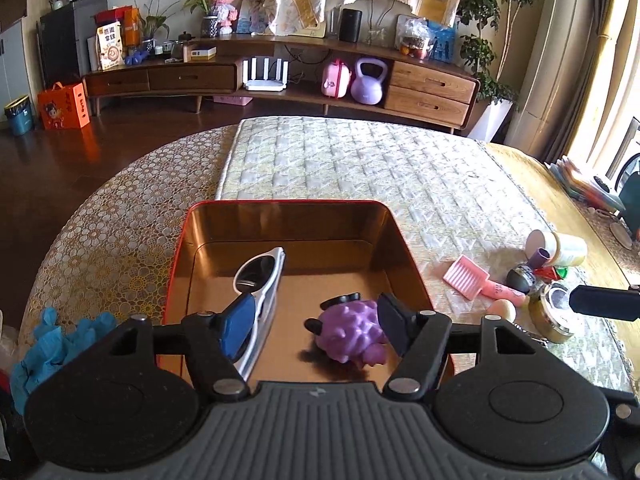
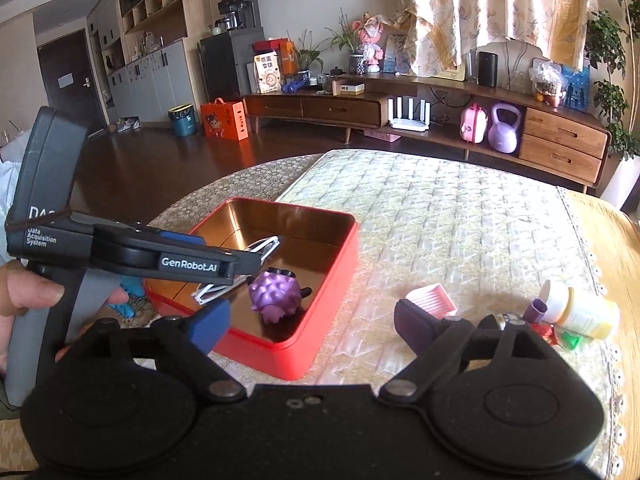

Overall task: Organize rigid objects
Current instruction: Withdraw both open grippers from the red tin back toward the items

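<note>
Tin: red tin [image 1: 180, 264] with a gold inside sits on the quilted mat [image 1: 360, 160] that covers the middle of the table [image 1: 100, 220], toward the table's near edge.
Sunglasses: white-framed sunglasses [image 1: 260, 276] lie folded along the left side of the tin's floor.
Purple toy: a knobbly purple toy [image 1: 352, 332] with small black parts rests on the tin's floor near the near wall, apart from the sunglasses.
Left tongs: the left gripper [image 1: 316, 324] hangs over the near edge of the tin, its jaws apart; the toy shows between the fingers in the left wrist view, but the pads do not press on it. Released, grasping nothing.
Right tongs: the right gripper [image 2: 312, 320] is spread wide over the mat just right of the tin, with nothing between its jaws. Released.
Hand: a hand [image 2: 28, 292] grips the left gripper's handle at the left of the right wrist view.
Loose items: toward the table's right edge lie a pink comb [image 1: 466, 276], a white bottle [image 1: 560, 246] on its side, a purple tube [image 1: 540, 258], a round tape roll [image 1: 554, 314] and a peach egg-shaped piece [image 1: 505, 310], clustered close together.
Gloves: blue gloves [image 1: 48, 344] lie bunched at the table's near left edge.
</note>
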The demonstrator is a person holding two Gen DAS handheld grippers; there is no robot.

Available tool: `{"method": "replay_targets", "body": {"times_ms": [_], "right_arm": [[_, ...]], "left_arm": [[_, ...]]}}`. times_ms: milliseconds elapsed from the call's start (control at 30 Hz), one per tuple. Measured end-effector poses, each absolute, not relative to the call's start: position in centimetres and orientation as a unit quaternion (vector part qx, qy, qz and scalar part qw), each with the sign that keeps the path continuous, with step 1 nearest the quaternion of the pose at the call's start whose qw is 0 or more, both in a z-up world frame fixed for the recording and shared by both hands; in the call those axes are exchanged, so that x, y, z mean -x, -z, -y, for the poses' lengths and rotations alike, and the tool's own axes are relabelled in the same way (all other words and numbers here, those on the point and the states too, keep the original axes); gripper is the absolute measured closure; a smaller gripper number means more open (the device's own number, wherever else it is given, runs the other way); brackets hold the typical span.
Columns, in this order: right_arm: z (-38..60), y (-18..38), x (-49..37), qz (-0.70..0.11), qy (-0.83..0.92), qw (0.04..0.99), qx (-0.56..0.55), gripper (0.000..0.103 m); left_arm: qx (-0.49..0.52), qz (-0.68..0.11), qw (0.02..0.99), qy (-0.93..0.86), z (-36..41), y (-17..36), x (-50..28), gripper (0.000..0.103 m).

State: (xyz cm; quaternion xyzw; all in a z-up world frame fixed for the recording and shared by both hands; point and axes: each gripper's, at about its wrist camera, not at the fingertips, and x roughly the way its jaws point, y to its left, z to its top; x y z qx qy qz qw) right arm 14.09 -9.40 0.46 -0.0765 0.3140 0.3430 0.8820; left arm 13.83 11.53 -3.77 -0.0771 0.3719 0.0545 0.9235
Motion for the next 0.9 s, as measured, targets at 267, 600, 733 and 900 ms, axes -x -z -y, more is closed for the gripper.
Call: {"method": "replay_targets", "body": {"times_ms": [267, 600, 733, 900], "right_arm": [[14.2, -0.3, -13.8, -0.309, -0.31, 0.897, 0.056, 0.003], [19.8, 1.5, -14.4, -0.309, -0.259, 0.913, 0.058, 0.0], [21.5, 2.5, -15.5, -0.318, -0.241, 0.916, 0.051, 0.0], [22.5, 3.8, -16.6, -0.319, -0.228, 0.918, 0.06, 0.0]], "left_arm": [[0.077, -0.362, 0.929, -0.011, -7.3, 3.2, -13.2, 0.028], [0.072, -0.363, 0.929, 0.019, -2.6, 3.9, -14.0, 0.021], [0.068, -0.37, 0.926, 0.026, -0.8, 4.5, -14.9, 0.021], [0.061, -0.378, 0.923, 0.032, 1.4, 5.5, -16.4, 0.021]]}}
